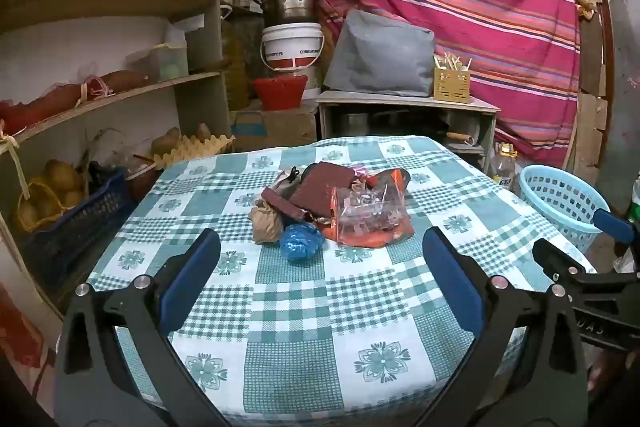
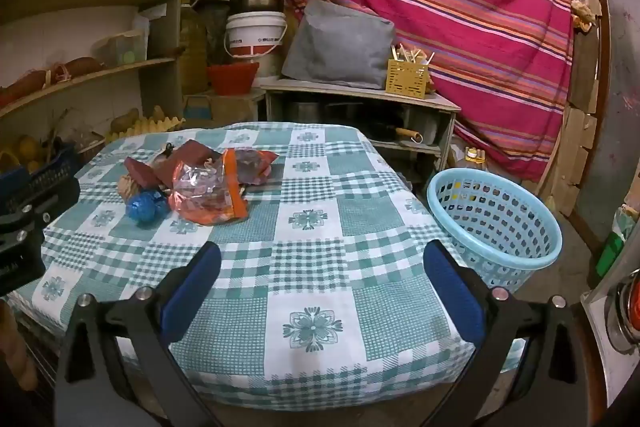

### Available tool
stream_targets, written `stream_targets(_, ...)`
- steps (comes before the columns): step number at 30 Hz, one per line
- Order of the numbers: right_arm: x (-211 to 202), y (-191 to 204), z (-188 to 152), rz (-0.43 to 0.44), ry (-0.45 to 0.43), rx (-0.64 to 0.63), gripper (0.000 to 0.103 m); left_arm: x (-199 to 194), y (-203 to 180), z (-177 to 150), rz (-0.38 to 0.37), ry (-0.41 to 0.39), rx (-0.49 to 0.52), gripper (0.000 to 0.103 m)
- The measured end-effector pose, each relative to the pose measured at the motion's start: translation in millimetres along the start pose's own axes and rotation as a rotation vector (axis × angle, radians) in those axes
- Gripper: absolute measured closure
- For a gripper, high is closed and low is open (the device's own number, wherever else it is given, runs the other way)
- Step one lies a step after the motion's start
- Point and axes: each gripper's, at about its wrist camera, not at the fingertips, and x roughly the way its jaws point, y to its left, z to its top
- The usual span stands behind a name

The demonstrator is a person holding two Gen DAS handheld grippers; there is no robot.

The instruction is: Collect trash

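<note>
Both claws hang wide and empty over the near edge of the tabletop (image 1: 288, 307), apparently poised to start. The left claw (image 1: 320, 255) faces the trash pile (image 1: 332, 207), nearest its crumpled blue wrapper (image 1: 300, 241). The right claw (image 2: 320, 267) sits further right, toward the light-blue perforated basket (image 2: 494, 223) standing beside the tabletop, likely the trash's destination.
</note>
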Motion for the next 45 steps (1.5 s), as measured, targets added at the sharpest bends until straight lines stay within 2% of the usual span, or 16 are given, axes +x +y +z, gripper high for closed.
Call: stream_targets(45, 1.6, 0.0, 2.5, -0.010, -0.016, 0.005, 0.004, 5.8, -1.5, -3.8, 0.004, 0.011, 0.020, 0.005)
